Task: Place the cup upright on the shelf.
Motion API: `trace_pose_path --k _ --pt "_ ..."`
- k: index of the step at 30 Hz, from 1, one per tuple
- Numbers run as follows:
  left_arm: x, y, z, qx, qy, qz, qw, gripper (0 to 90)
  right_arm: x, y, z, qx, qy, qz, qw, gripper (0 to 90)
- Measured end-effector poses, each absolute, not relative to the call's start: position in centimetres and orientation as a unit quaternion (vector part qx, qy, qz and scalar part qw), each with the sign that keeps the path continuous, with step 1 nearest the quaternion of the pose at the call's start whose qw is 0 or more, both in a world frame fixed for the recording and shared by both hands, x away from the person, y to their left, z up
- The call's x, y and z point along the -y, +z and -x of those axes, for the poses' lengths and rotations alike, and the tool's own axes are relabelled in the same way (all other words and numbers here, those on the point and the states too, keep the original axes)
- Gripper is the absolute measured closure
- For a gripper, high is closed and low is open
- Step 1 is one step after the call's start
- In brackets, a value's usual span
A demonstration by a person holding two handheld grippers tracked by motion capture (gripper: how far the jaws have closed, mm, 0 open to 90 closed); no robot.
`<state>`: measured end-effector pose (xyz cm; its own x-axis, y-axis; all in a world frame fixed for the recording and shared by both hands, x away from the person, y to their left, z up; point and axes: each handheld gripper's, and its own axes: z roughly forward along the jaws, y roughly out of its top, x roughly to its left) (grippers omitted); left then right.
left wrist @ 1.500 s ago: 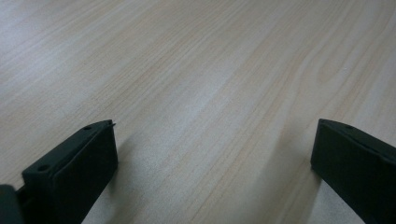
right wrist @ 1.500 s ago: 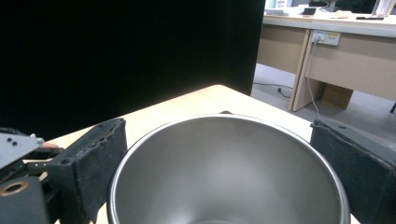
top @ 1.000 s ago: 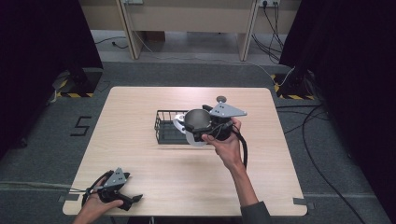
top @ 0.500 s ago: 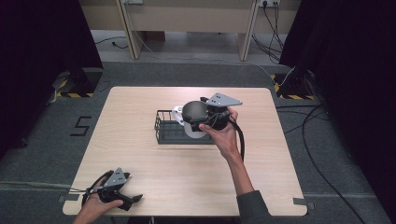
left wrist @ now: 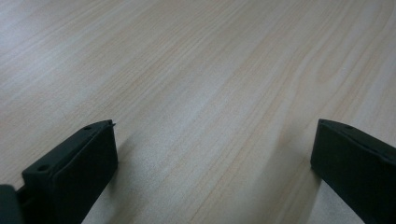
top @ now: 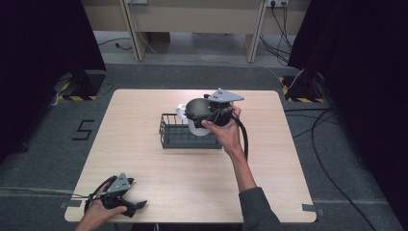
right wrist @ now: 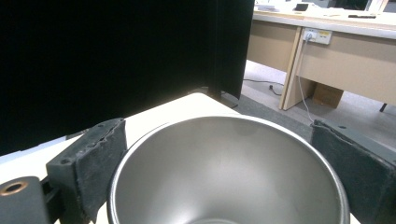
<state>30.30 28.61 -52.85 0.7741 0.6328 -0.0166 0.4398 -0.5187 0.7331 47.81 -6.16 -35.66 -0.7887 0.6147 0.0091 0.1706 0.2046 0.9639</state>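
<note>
Plenty of open tabletop, one lump in the middle

Only the black wire basket [top: 190, 132] sits mid light wooden table [top: 144, 159], with the steel cup [right wrist: 229, 172] just above its 2 o'clock corner; everything from 3 through 9 o'clock is bare wood.

Lab, black curtains [top: 43, 57], taped floor cables [top: 332, 144], desks [right wrist: 327, 51]

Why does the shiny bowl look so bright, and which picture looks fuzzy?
Right gripper view: the metal bowl reflects soft light, with no harsh glare. Left gripper view: the table blurs far off, and each jaw casts a shadow. High view: evenly lit, dark at the sides.
</note>
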Motion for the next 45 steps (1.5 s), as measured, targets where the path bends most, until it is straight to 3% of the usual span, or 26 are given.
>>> trace_pose_path --k 27,45 --pt "-28.6 -52.9 -30.3 -0.310 0.127 -0.862 0.381 0.0 5.3 -38.1 -51.9 -0.760 0.556 -0.283 0.182 6.2" --pt "-28.6 -52.9 -30.3 -0.310 0.126 -0.862 0.380 0.0 5.1 -40.5 -52.4 -0.769 0.540 -0.295 0.174 6.1"
